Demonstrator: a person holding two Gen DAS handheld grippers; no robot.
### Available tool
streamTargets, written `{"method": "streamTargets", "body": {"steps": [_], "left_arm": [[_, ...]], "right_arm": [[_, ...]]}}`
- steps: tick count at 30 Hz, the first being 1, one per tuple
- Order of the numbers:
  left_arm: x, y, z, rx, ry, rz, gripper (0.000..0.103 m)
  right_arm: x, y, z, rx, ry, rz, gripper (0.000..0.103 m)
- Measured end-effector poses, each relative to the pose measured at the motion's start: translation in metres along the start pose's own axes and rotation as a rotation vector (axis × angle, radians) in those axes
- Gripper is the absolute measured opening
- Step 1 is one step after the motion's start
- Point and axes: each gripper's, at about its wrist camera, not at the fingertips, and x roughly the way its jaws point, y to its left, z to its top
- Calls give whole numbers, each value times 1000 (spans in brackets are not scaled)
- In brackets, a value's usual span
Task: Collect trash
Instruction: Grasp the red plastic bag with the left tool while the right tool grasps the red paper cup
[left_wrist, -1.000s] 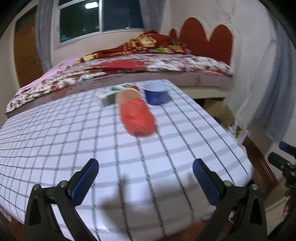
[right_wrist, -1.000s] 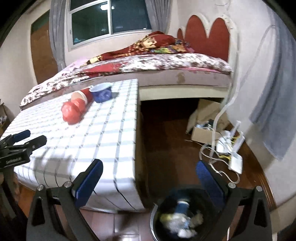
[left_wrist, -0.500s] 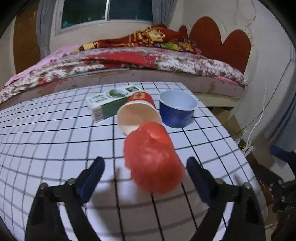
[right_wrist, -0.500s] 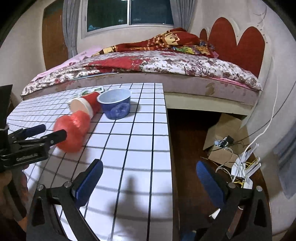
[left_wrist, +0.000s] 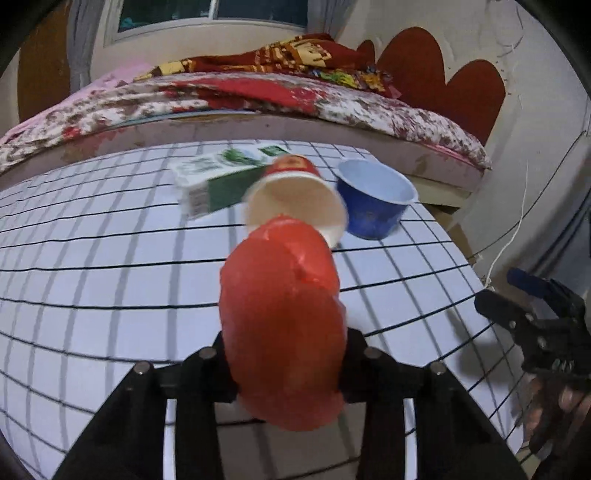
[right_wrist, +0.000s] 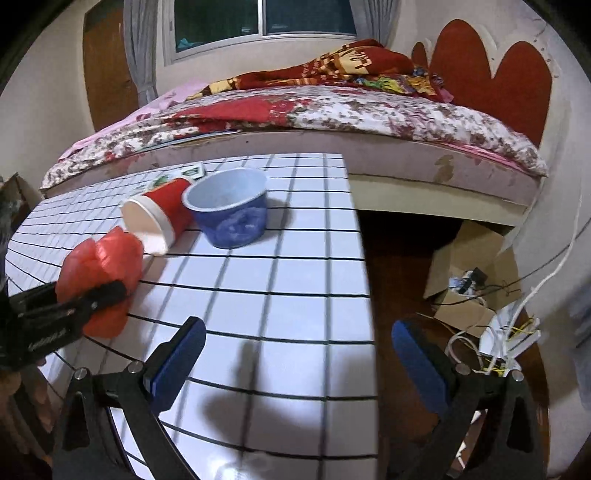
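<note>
We find the left gripper (left_wrist: 284, 354) pinching a crumpled red plastic bag (left_wrist: 282, 325) between its black fingers (left_wrist: 207, 369), low over the near part of the white table with a black grid pattern (left_wrist: 110, 251); whether the bag touches the table we cannot tell. The right gripper (right_wrist: 295, 354) hangs over the table's right edge with its blue-padded fingers (right_wrist: 177, 358) spread wide around nothing. Just beyond the bag, a red paper cup (left_wrist: 295, 199) lies on its side, mouth toward the left wrist camera. Beside it on the right stands an upright blue plastic bowl (left_wrist: 375, 201). Behind the cup lies a green-and-white carton (left_wrist: 218, 181). Farthest, a bed with a floral cover (right_wrist: 332, 110) runs along the table's back edge.
</note>
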Motion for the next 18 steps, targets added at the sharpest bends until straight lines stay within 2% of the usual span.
{"method": "streamTargets", "body": {"steps": [5, 7, 9, 11, 16, 18], "left_arm": [[-8, 37, 8, -18, -22, 81, 40], [-12, 52, 10, -31, -29, 106, 40], [-14, 66, 11, -39, -33, 127, 40], [-17, 78, 12, -45, -34, 142, 40], [-17, 93, 13, -56, -35, 147, 40], [-16, 95, 14, -57, -34, 144, 40]], "right_arm": [[15, 26, 8, 14, 14, 91, 102], [23, 42, 14, 5, 18, 116, 99], [33, 60, 22, -5, 28, 142, 76], [45, 75, 30, -10, 41, 150, 70], [68, 102, 47, -11, 44, 160, 64], [77, 108, 52, 4, 45, 155, 55]]}}
